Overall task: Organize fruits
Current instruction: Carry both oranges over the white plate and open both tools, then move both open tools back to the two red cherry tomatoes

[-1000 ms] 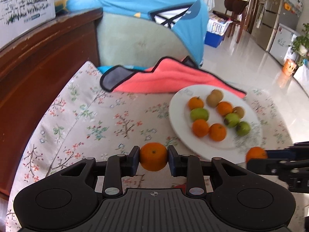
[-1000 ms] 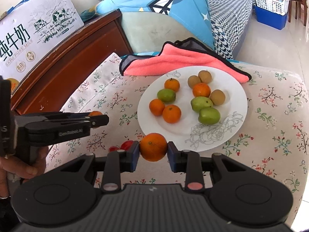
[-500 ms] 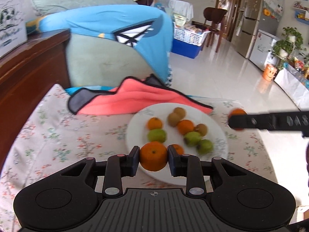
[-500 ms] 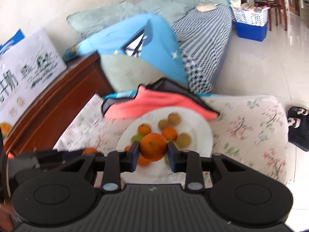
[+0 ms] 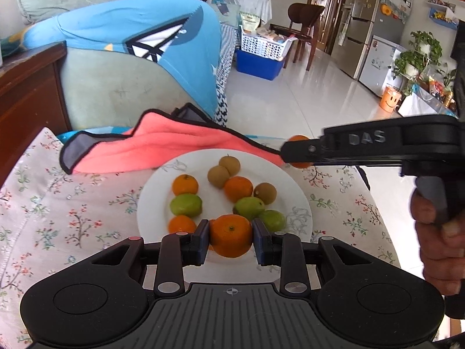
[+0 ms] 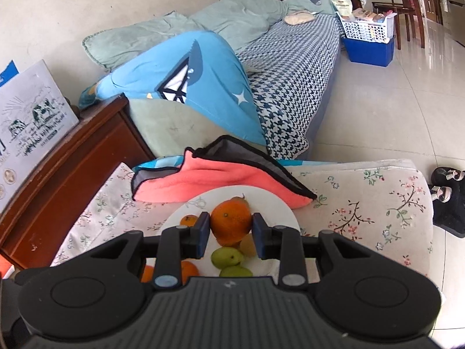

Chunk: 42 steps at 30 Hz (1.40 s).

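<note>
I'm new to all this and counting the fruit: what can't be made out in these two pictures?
- Left wrist view: the orange in the left gripper covers fruit at the near side of the plate.
- Right wrist view: the right gripper and its orange hide most of the plate.
- Left wrist view: the right gripper's finger covers most of its orange.

Floral-cloth surface (image 5: 72, 209): white plate (image 5: 293, 186), pink towel (image 5: 162, 148).

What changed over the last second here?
Both tools carried their oranges in over the plate: the left tool from the floral cloth beside it, the right tool from the near rim toward the far side. Nothing grabbed or released. Fruit on the plate and the pink towel stayed put.
</note>
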Tool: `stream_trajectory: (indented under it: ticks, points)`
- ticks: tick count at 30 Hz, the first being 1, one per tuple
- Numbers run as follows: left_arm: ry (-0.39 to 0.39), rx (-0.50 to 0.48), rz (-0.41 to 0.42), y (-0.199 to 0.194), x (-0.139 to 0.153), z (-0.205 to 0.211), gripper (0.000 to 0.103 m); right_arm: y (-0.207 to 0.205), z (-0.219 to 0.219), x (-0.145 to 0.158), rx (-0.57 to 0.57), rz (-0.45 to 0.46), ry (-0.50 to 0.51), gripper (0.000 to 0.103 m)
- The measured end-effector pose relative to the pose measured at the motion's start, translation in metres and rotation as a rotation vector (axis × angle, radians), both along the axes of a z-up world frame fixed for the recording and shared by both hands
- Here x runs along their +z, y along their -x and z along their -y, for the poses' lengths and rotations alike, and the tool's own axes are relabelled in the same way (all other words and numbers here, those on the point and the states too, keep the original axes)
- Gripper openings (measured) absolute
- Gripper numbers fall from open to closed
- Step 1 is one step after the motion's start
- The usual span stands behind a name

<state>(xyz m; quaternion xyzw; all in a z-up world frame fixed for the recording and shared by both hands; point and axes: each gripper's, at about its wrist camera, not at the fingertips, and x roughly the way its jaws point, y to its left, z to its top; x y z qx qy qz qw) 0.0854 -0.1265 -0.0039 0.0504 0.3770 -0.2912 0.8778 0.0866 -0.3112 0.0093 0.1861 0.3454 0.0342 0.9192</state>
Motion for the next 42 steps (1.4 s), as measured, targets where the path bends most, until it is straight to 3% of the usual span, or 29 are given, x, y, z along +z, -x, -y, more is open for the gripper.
stream_trajectory:
  ticks: [15, 20, 24, 28, 35, 42]
  points:
    - [0.006, 0.006, -0.059, -0.011, -0.016, 0.017, 0.029, -0.034, 0.008, -0.036, -0.067, -0.070, -0.042, 0.031]
    - [0.019, 0.030, -0.056, -0.014, -0.014, 0.016, 0.031, -0.038, 0.009, -0.037, -0.076, -0.063, -0.048, 0.037]
    - [0.026, 0.064, -0.039, -0.014, -0.006, 0.011, 0.057, -0.037, 0.008, -0.032, -0.070, -0.052, -0.053, 0.038]
    - [0.010, 0.091, -0.011, -0.014, 0.003, 0.004, 0.072, -0.033, 0.005, -0.021, -0.049, -0.032, -0.039, 0.037]
    - [-0.055, 0.125, 0.004, -0.005, 0.014, -0.013, 0.084, -0.017, -0.009, -0.004, -0.015, -0.021, 0.025, 0.041]
    - [-0.098, 0.123, 0.013, 0.008, 0.018, -0.025, 0.093, 0.006, -0.024, 0.003, -0.010, -0.033, 0.083, 0.058]
